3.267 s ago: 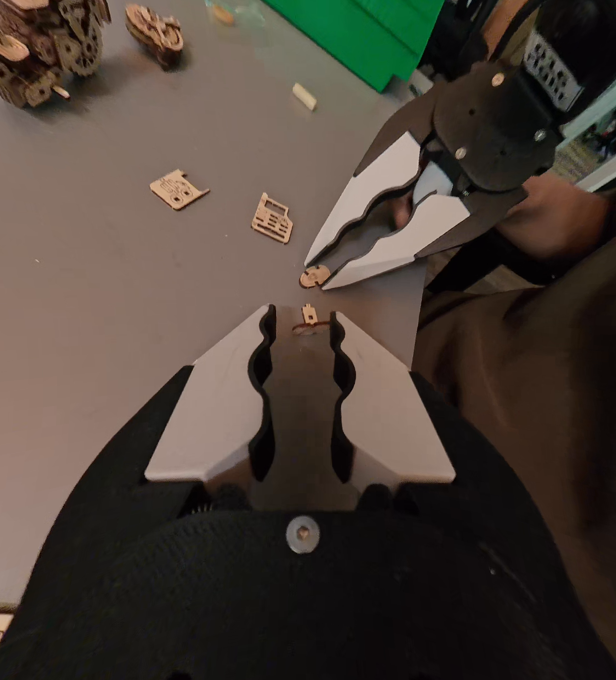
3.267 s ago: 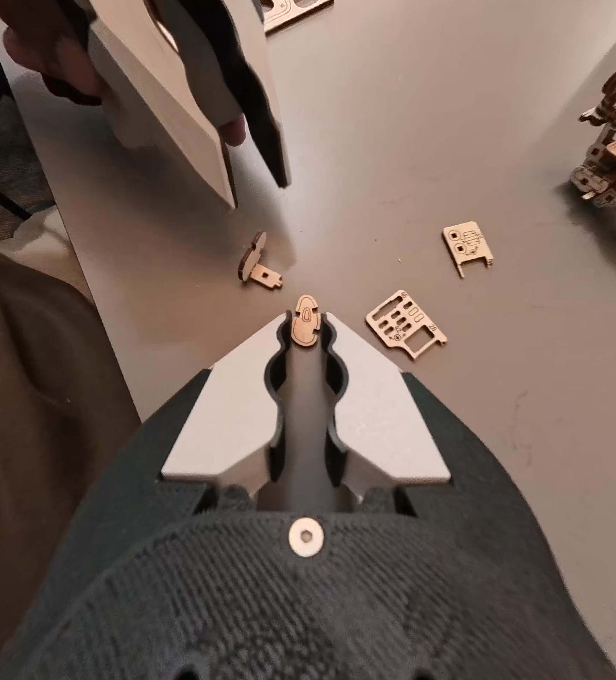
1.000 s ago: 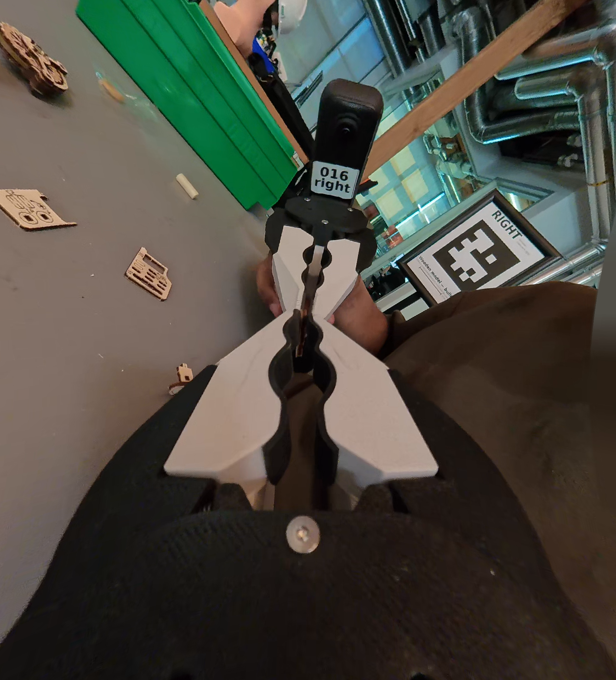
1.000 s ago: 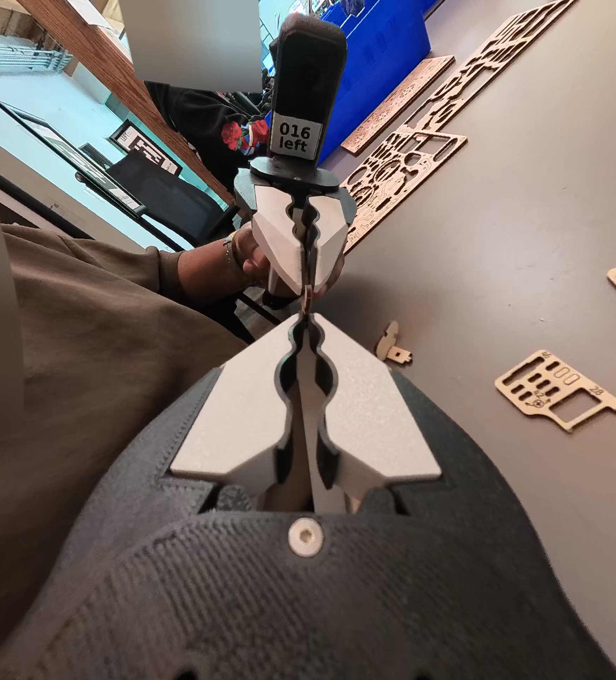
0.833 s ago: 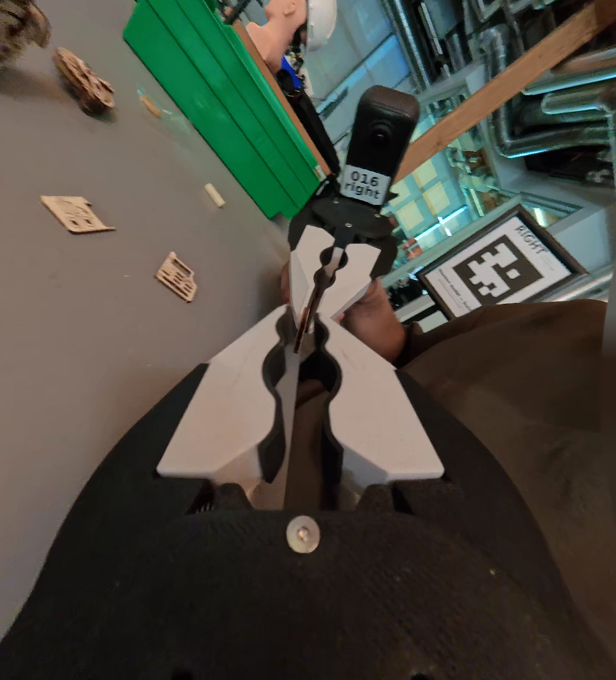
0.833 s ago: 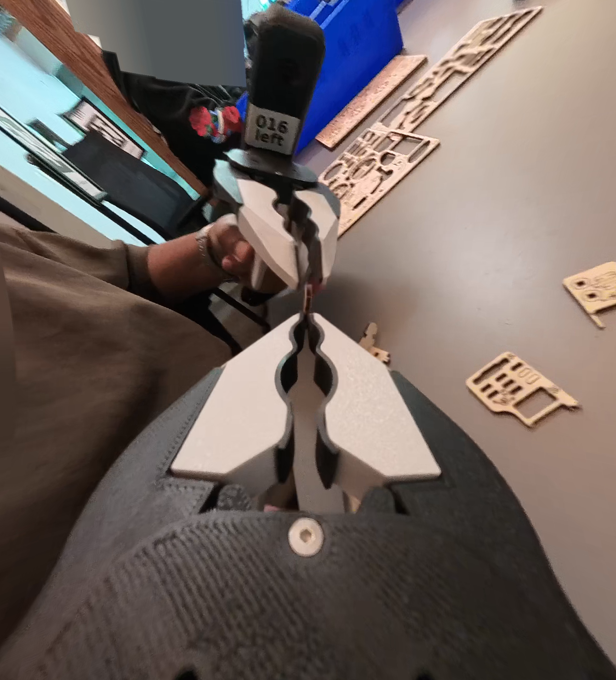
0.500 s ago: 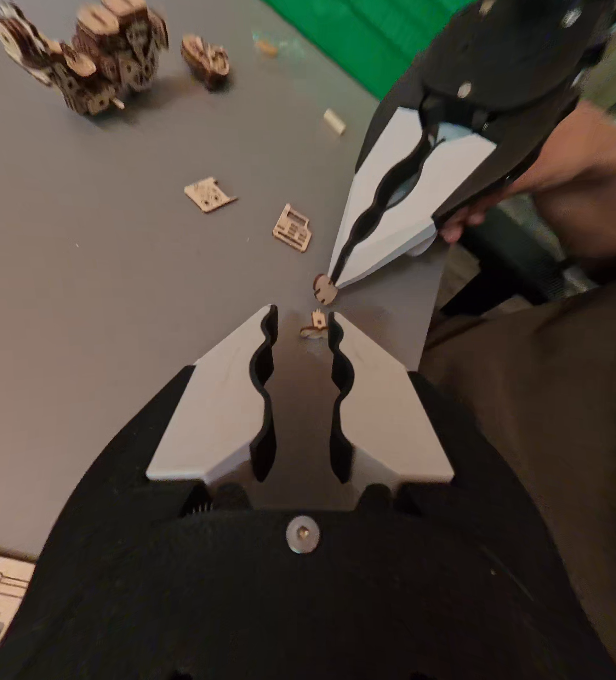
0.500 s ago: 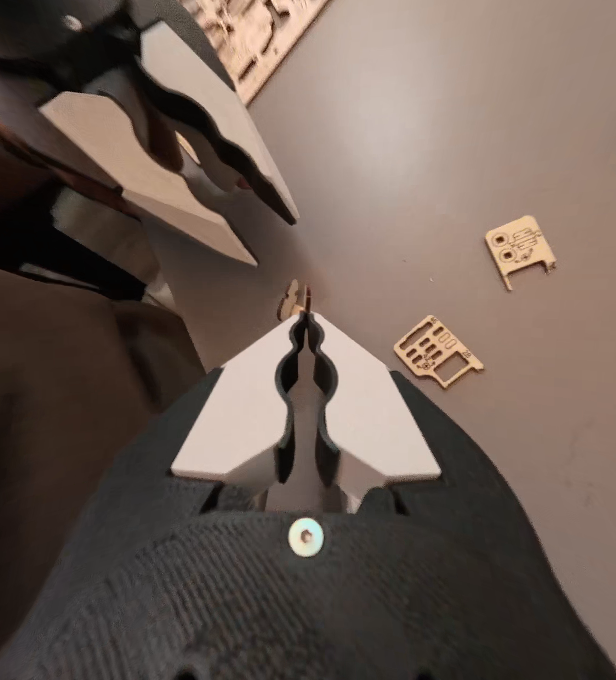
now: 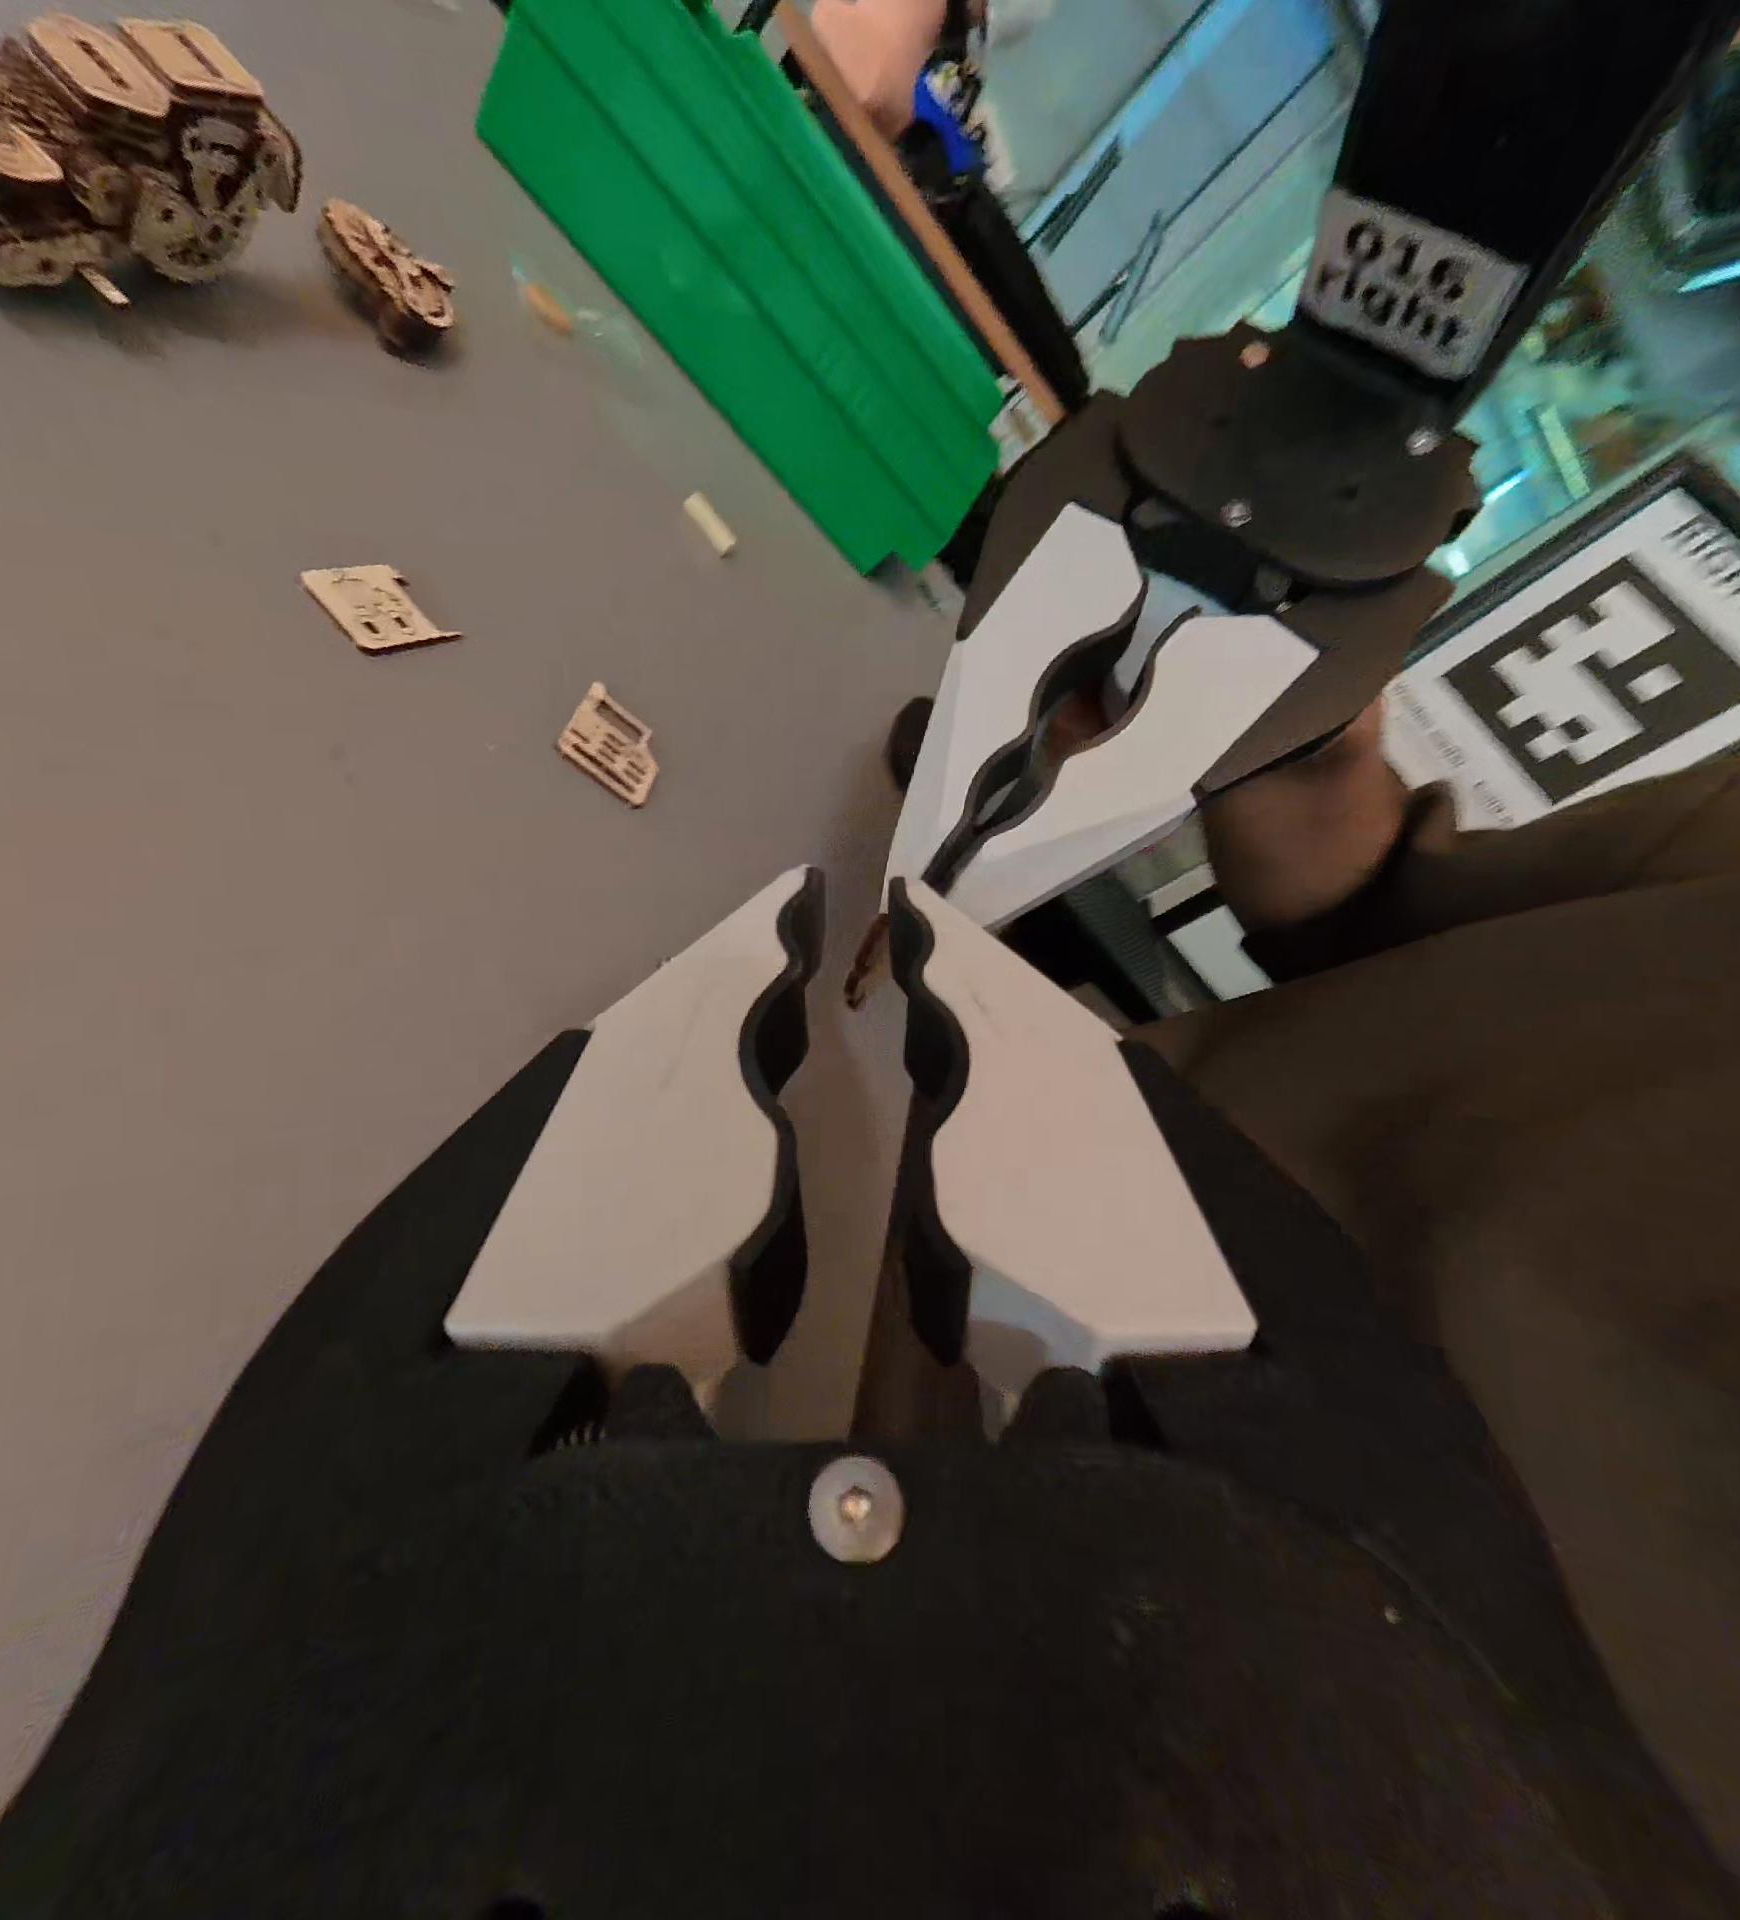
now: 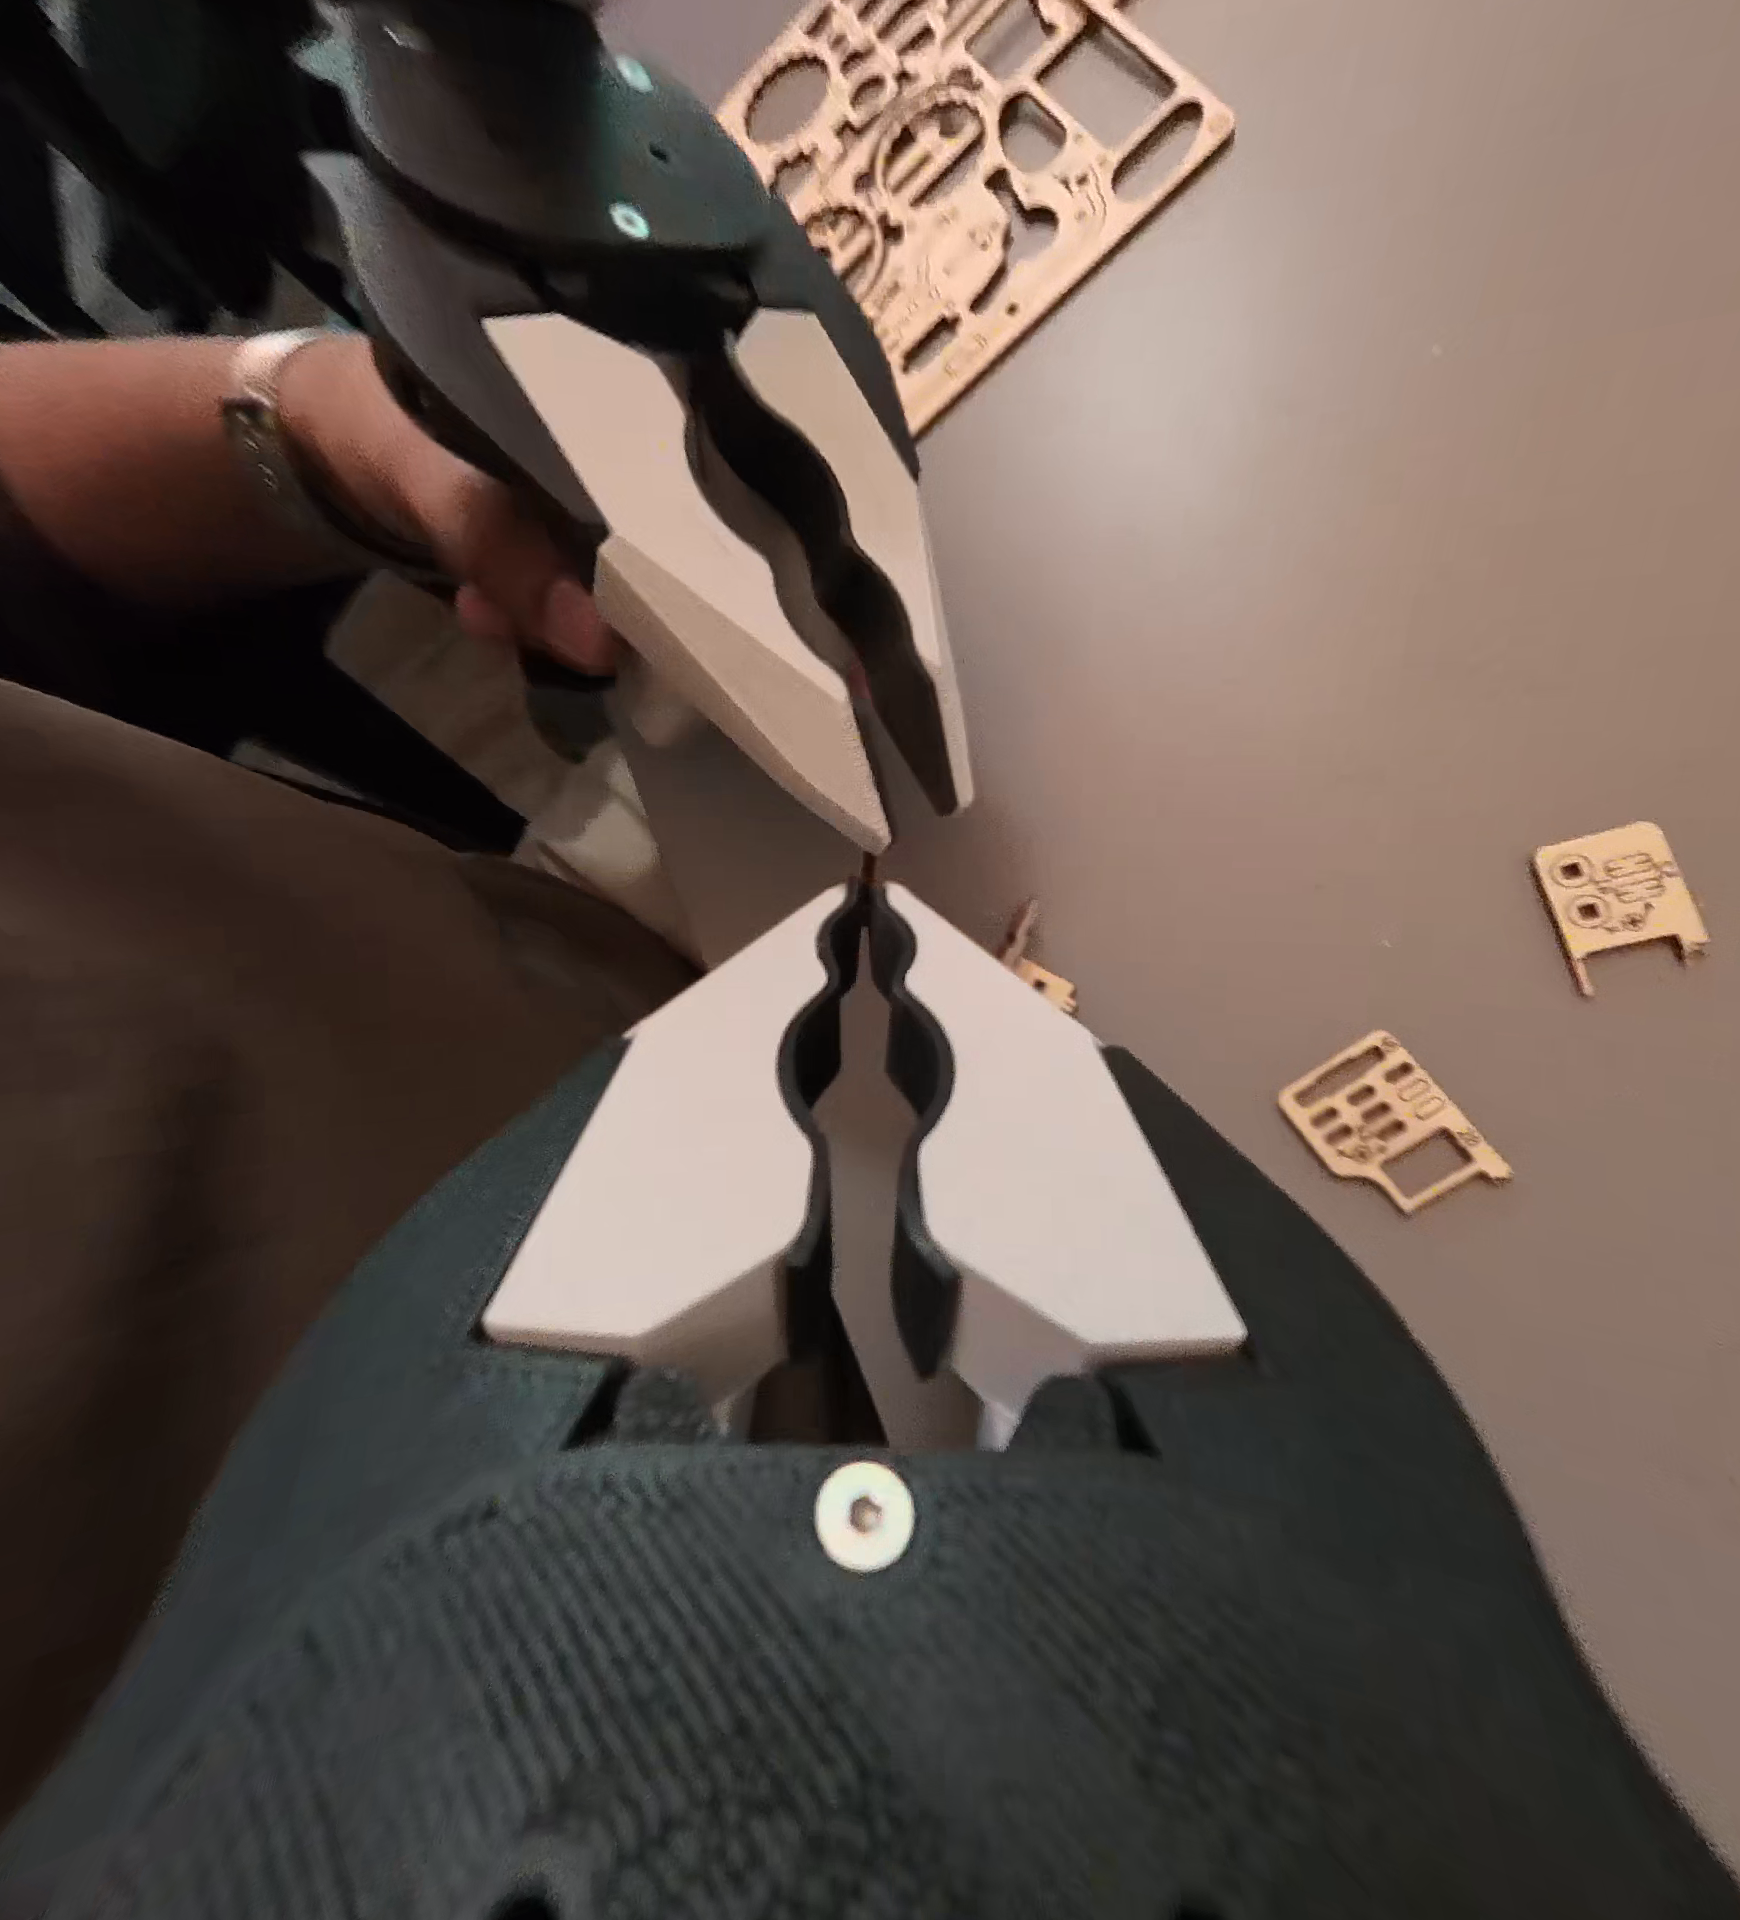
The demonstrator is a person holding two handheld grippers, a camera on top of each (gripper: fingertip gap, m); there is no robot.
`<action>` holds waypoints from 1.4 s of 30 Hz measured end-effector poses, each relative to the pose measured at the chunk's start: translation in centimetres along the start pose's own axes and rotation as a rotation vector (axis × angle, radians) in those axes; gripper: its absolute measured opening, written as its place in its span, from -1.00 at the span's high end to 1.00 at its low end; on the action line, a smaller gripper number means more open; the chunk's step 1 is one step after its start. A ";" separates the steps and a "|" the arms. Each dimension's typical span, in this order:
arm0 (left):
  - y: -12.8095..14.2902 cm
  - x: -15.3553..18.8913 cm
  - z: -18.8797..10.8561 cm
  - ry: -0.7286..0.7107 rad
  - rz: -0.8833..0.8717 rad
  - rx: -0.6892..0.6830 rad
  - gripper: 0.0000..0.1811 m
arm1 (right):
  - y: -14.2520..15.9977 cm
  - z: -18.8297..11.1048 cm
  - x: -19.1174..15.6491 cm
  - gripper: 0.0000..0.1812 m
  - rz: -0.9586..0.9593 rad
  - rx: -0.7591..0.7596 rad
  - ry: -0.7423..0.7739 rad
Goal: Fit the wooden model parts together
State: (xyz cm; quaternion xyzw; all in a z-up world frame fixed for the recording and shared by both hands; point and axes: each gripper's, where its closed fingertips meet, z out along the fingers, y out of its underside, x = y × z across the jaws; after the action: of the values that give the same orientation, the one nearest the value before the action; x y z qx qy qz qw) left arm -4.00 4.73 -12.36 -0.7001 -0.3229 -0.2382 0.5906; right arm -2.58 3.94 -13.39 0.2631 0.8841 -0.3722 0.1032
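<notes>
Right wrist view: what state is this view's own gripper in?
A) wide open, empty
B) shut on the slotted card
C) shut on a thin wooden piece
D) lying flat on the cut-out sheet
C: the right gripper has its jaws closed at the tips, pinching a thin wooden piece seen edge-on.

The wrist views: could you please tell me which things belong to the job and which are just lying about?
In use: thin wooden piece in right gripper; left gripper; likely small part.
Lying about: slotted piece, notched piece, punched sheet, finished model, green box.
</notes>
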 end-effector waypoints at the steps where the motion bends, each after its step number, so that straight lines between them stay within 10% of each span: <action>1: -0.2 0.3 0.0 0.020 -0.018 0.013 0.89 | -0.2 -0.2 -0.2 1.00 0.013 0.025 -0.021; 20: -1.1 -1.8 -0.9 -0.040 -0.065 0.082 0.94 | 1.6 -0.8 0.1 1.00 0.014 0.216 -0.083; 33: 0.3 -0.6 -2.6 -0.130 -0.021 0.129 0.95 | 8.2 7.6 -9.1 0.74 -0.333 -0.181 -0.191; 42: 0.8 -0.4 -2.4 -0.103 -0.013 0.098 0.97 | 11.4 9.7 -10.0 0.65 -0.199 -0.387 -0.209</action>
State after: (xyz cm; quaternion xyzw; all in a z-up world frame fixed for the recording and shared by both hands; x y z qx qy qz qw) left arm -3.58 2.26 -12.77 -0.6795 -0.3687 -0.1893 0.6054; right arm 11.89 -0.16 -23.27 0.1102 0.9449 -0.2295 0.2056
